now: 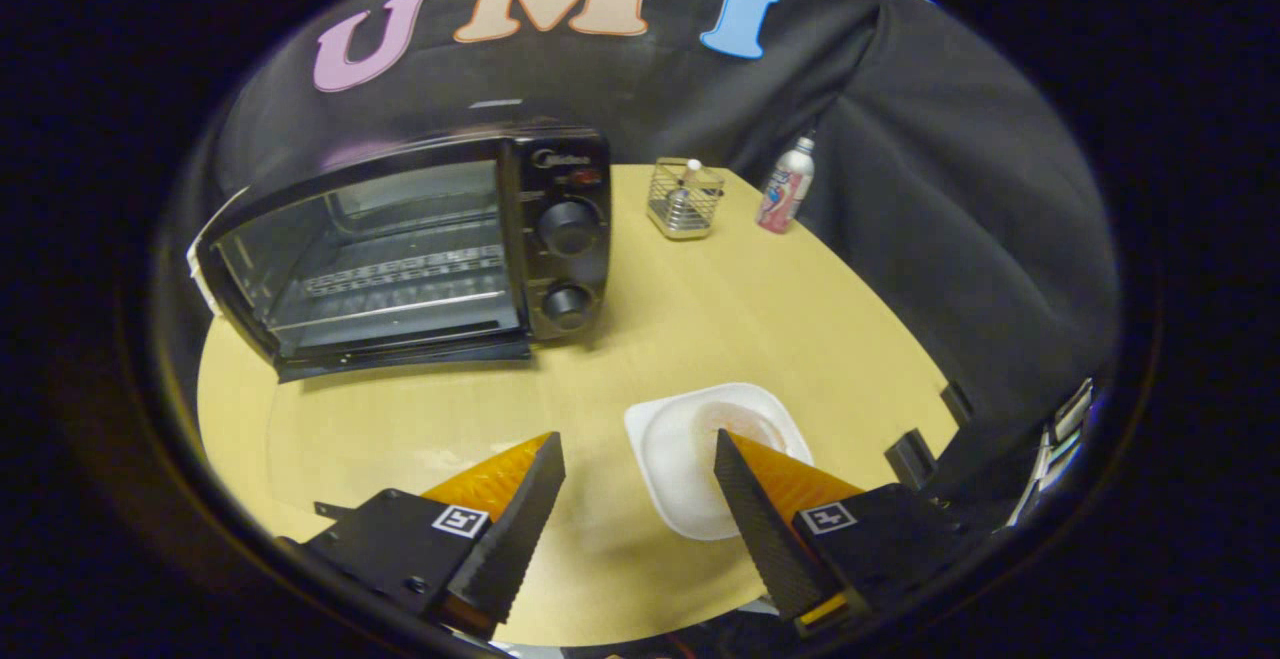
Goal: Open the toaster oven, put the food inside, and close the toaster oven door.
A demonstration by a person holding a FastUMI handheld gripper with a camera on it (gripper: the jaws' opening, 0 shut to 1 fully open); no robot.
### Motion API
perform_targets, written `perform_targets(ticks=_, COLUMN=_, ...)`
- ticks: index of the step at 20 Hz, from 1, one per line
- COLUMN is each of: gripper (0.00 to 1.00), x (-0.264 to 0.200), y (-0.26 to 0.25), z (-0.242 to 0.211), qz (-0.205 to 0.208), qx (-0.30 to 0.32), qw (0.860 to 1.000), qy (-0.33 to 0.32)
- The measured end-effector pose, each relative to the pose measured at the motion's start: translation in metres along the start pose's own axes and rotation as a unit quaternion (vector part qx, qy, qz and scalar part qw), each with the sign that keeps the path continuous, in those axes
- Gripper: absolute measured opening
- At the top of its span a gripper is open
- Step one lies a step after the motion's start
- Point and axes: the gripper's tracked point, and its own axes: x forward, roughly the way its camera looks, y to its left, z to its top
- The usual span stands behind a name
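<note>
Tongs [638, 459] hang spread wide above the surface [420, 419], pinching nothing. Just ahead, at about one o'clock from the fingertips, sits a white plate [670, 449] with pale food [745, 421] on it; the right finger overlaps the plate's near edge in this view, though I cannot tell if it touches. Farther off, at about eleven o'clock, stands the toaster oven [400, 249], its door [400, 354] seemingly already dropped flat so the wire rack inside is visible. Beyond, near twelve to one o'clock, a wire basket [683, 201] and a bottle [786, 189] stand well clear of the route.

With the door apparently open, the step in hand is likely picking up the food. To do it well, shift the tongs toward two o'clock so the food lies between the fingers, lower squarely, and close gently, since it looks soft. Lift straight up before swinging toward eleven o'clock, keeping low enough to clear the oven's top edge.
</note>
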Motion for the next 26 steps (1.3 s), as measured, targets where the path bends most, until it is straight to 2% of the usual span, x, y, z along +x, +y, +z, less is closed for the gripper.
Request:
perform_targets(ticks=6, gripper=0.97, x=0.029, y=-0.045, z=-0.011, qz=-0.042, qx=0.023, qw=0.998, qy=0.036)
perform_targets(ticks=14, gripper=0.97, x=0.067, y=-0.056, z=-0.051, qz=-0.031, qx=0.039, qw=0.995, qy=0.092)
perform_targets(ticks=21, gripper=0.95, x=0.079, y=-0.05, z=-0.053, qz=-0.006, qx=0.065, qw=0.994, qy=0.09)
perform_targets(ticks=26, gripper=0.81, x=0.081, y=-0.051, z=-0.053, qz=0.0, qx=0.085, qw=0.992, qy=0.089)
